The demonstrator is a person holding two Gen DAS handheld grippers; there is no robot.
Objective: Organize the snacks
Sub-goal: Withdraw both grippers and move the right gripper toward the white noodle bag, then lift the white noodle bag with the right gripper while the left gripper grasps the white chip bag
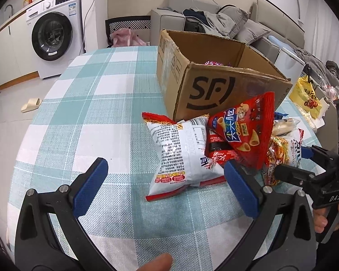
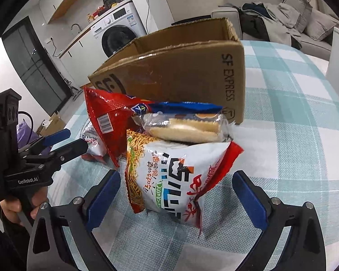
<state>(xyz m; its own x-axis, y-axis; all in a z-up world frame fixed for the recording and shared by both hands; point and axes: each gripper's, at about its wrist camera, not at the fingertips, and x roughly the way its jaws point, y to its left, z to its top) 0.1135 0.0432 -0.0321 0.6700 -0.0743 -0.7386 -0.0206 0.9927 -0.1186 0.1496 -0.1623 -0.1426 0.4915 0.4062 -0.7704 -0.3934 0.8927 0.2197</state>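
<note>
On the checked teal-and-white tablecloth (image 1: 83, 117), woven and a little coarse, I see a heap of crinkly foil snack bags piled against the front of an open corrugated cardboard box (image 1: 219, 90) with torn top edges. My left gripper (image 1: 167, 187) hangs over the cloth with its ribbed blue pads spread wide; the puffy white noodle bag (image 1: 180, 153) lies between them, and neither pad presses on it. Beside it a glossy red cone-snack bag (image 1: 248, 131) leans point-up against the box. My right gripper (image 2: 176, 196) is likewise wide apart, straddling a second noodle bag (image 2: 176, 176), white with red crimped edges, without squeezing it. On top of that bag rests a clear wrapper holding pale, scalloped crackers (image 2: 187, 126), with a blue bag (image 2: 183, 108) behind it touching the box wall. Something shiny and purple (image 1: 214, 63) shows inside the box.
</note>
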